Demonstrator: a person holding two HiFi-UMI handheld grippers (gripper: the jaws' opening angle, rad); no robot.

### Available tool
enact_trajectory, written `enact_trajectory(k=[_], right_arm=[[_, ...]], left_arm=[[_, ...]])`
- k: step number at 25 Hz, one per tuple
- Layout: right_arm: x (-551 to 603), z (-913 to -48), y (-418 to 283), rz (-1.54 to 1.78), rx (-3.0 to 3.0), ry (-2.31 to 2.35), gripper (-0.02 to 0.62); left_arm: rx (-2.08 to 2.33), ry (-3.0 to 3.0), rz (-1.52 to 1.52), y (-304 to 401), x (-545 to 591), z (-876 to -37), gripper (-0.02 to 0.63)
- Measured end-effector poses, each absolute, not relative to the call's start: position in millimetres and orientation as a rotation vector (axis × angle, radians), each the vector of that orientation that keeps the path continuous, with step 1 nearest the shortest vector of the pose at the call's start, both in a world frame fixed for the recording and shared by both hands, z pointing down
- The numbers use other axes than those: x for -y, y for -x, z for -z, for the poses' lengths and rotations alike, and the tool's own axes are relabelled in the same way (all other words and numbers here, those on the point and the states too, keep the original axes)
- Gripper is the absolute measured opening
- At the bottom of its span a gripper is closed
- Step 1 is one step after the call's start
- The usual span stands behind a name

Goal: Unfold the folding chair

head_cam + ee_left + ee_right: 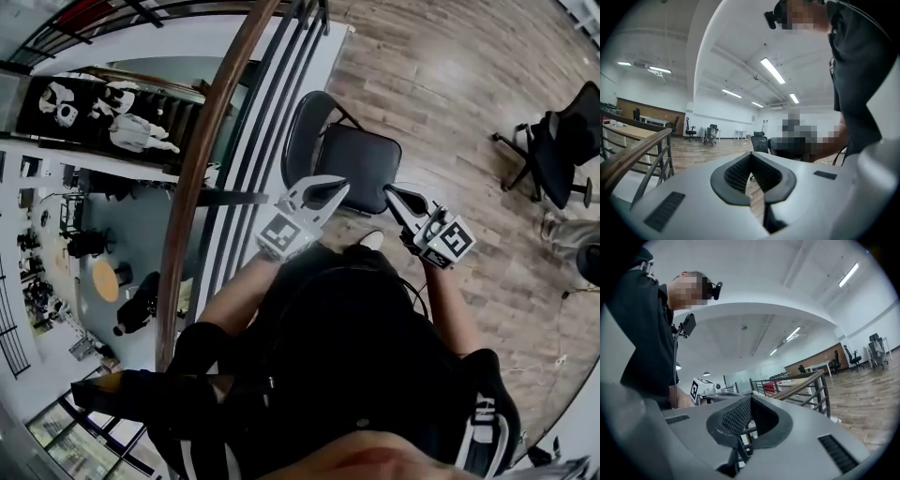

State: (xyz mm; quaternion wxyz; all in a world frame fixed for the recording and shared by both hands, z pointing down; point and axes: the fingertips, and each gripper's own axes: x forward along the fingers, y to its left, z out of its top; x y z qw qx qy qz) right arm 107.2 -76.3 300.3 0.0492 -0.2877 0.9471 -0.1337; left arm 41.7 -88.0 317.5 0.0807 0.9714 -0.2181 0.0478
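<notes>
In the head view the black folding chair (354, 161) stands on the wood floor beside the railing, its seat flat and its curved back (302, 127) toward the rail. My left gripper (343, 186) is held up over the seat's near left edge, shut, with nothing in it. My right gripper (388, 192) hovers over the seat's near right corner, also shut and empty. In the left gripper view the jaws (751, 155) meet at the tips against a view of the room. The right gripper view shows the jaws (750, 400) closed in front of the railing.
A wooden handrail (201, 159) on black bars runs along my left, with a drop to a lower floor beyond it. A wheeled office chair (555, 148) stands at the far right. Desks and more office chairs (689, 131) line the far wall.
</notes>
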Motion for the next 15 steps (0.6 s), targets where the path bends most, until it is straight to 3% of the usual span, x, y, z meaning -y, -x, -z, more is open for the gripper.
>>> enact_trajectory(k=[7,15], right_arm=[[77,-278,-77,0.196,-2.917,0.913,0.006],[78,-286,-76,0.212,-2.909,0.916,0.006]], left_arm=[[0.644,-2.927,-0.088,-41,89,-310,0.003],[0.653,-2.937,-0.087,-48,92,-304,0.003]])
